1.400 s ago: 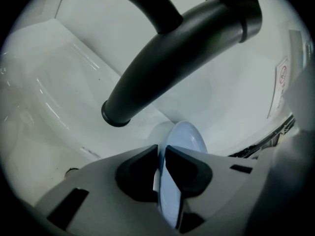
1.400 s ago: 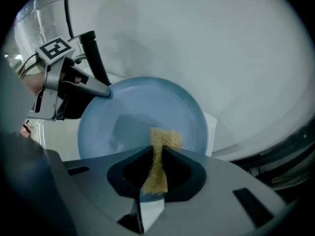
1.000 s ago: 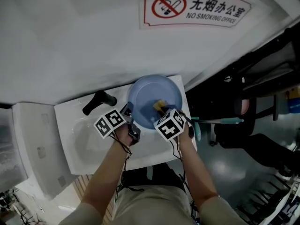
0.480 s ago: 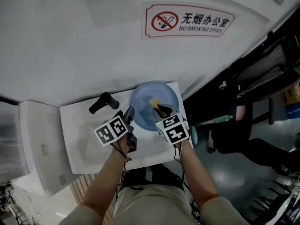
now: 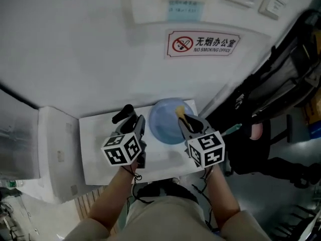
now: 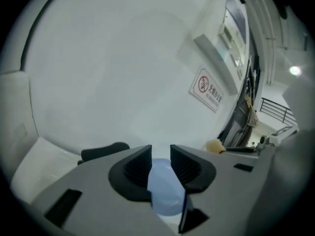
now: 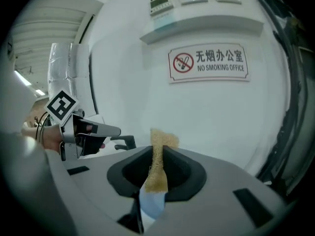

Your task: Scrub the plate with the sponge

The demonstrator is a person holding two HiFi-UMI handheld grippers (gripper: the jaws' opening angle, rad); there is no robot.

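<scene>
Jaws of the left gripper (image 6: pixel 161 155), wide moments ago, are closing round the plate (image 5: pixel 168 129) rim, not yet pressing; the right gripper (image 7: pixel 157 154) clamps the sponge (image 7: pixel 158 168) at the plate's far edge, readying scrubbing.

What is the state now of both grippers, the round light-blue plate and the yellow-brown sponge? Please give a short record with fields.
left gripper: jaws closing, plate rim between them
right gripper: shut on the sponge
sponge: over the plate's far part, contact unclear
plate: over the far right corner of the white rectangular sink
</scene>
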